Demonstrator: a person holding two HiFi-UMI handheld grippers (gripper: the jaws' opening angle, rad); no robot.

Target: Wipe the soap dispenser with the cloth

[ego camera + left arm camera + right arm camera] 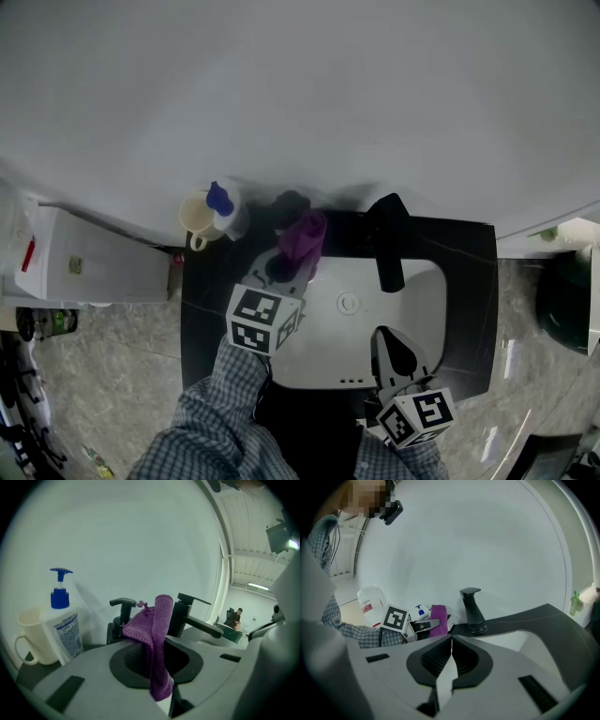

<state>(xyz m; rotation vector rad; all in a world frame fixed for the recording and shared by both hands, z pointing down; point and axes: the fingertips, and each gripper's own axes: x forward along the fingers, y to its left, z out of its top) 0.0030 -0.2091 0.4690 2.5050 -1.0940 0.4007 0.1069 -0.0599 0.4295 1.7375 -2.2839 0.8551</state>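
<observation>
Two tongs are seen from above over a white sink basin (422, 291) set in a black counter (469, 272) against a plain white wall. The left tongs (284, 269) are closed on a purple cloth (303, 236), which is pinched between the jaws; its folded top stands up above them and a short end hangs down below. The cloth is held at the back left edge of the basin, just in front of a black soap dispenser (290, 203). In the left gripper view the dispenser's pump head (123, 603) is seen sticking out to the left of the cloth, but whether cloth and dispenser touch cannot be told. A black faucet (387, 242) is found just to the right of the dispenser, its spout reaching over the basin. To the left of the dispenser, a white bottle with a blue pump (223, 208) is placed beside a cream cup (195, 217), the two touching or nearly so. The right tongs (394, 354) are held over the front rim of the basin, well apart from the cloth, with the jaws pressed fully together and nothing gripped between them. Checked sleeves (216, 422) are seen at the bottom edge.
</observation>
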